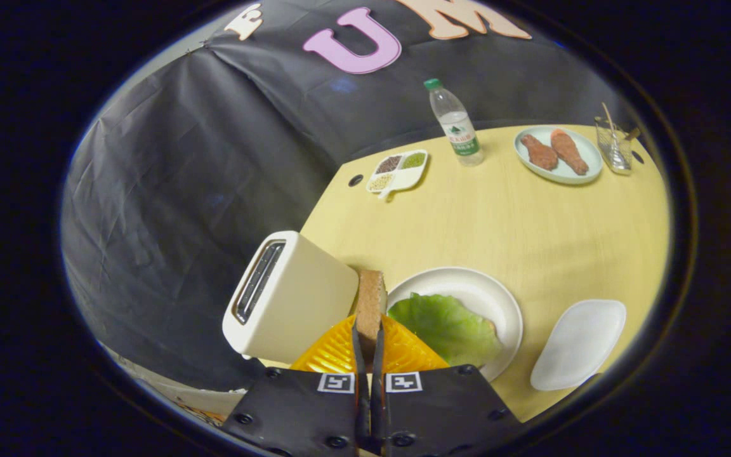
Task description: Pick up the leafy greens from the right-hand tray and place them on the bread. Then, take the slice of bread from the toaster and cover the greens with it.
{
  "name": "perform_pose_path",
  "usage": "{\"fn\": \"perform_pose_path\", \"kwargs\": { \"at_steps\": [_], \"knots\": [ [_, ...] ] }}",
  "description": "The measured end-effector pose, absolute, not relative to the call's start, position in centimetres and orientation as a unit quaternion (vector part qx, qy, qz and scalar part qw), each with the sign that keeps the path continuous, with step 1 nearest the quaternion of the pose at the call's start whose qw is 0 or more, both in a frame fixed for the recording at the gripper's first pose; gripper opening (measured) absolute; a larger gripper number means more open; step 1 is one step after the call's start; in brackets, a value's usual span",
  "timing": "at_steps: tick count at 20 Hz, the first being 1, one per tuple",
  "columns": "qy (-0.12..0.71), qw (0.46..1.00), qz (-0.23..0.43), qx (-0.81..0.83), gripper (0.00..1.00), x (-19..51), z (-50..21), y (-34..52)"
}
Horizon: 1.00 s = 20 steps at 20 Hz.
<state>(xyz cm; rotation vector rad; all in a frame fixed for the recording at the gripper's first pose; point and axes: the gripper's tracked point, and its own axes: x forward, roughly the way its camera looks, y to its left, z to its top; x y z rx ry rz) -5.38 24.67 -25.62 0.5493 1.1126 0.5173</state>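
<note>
My gripper (368, 330) is shut on a slice of bread (370, 303), held on edge between both fingers, in the air between the toaster and the plate. The cream toaster (289, 298) stands just left of the fingers, its slots dark. Just right of the fingers lies a round white plate (480, 285) with a leaf of green lettuce (445, 327) spread over a lower bread slice, whose brown edge (491, 325) peeks out at the leaf's right. Further right sits a white tray (578, 343) with nothing on it.
At the table's far side stand a water bottle (456, 124), a divided dish of grains (398, 170), a plate with two drumsticks (556, 153) and a glass with sticks (616, 145). The table edge (324, 203) runs behind the toaster against the black cloth wall.
</note>
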Motion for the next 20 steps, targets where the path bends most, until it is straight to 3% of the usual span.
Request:
{"fn": "perform_pose_path", "kwargs": {
  "at_steps": [10,20],
  "knots": [
    [0.539,0.791,0.199,0.211,0.08,-7.0,-29.8,20.2],
    [0.535,0.805,0.19,0.174,0.7,-7.4,-31.0,17.2]
  ]
}}
